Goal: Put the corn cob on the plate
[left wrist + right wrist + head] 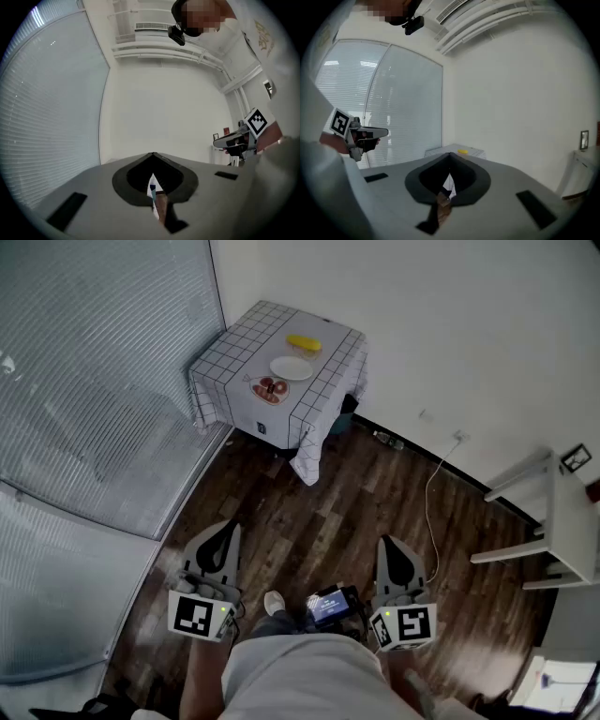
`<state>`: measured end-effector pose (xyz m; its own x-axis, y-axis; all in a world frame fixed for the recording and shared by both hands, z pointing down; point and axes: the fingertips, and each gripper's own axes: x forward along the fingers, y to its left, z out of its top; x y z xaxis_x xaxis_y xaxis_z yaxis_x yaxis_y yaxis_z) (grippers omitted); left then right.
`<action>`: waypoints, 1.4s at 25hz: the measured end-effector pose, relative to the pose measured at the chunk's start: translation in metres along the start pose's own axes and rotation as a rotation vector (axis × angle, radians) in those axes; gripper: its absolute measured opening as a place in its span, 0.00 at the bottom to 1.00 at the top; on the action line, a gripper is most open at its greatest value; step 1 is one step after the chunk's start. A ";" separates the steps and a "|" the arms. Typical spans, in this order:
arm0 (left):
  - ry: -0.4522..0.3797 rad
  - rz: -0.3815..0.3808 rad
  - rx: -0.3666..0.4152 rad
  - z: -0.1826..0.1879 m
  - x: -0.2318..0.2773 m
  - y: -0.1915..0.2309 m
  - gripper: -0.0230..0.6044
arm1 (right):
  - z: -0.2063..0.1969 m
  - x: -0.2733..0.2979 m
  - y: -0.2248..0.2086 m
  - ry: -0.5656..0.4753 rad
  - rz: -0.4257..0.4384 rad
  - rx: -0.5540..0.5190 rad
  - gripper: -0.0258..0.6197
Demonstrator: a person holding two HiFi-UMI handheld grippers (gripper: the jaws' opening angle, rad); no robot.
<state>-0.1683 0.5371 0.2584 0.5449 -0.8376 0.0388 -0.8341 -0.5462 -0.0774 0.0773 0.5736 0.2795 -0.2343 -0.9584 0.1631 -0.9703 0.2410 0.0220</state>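
Corn cob [303,343] lying flat, long axis crosswise, beyond plate [292,368]

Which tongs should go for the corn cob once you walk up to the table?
Right, marginally. Left tongs and right tongs are both shut, empty and far from the table. The corn cob lies beyond the white plate, and only the right gripper view shows it, just above the jaws.
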 end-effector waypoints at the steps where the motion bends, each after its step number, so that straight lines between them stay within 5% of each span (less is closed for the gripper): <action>1: 0.003 0.002 0.008 0.001 0.002 0.001 0.05 | 0.001 0.000 -0.002 -0.003 0.001 0.000 0.05; 11: -0.010 0.026 0.020 0.010 0.003 -0.001 0.05 | 0.000 -0.002 -0.011 -0.013 0.014 -0.005 0.05; 24: -0.020 0.071 0.035 0.014 -0.002 -0.015 0.05 | 0.006 -0.017 -0.028 -0.098 0.053 0.119 0.05; 35: -0.040 0.092 0.017 0.009 0.018 -0.033 0.05 | -0.001 -0.012 -0.044 -0.085 0.086 0.066 0.05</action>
<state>-0.1303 0.5403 0.2525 0.4697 -0.8828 -0.0091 -0.8792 -0.4668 -0.0957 0.1231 0.5749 0.2774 -0.3184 -0.9448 0.0769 -0.9476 0.3150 -0.0534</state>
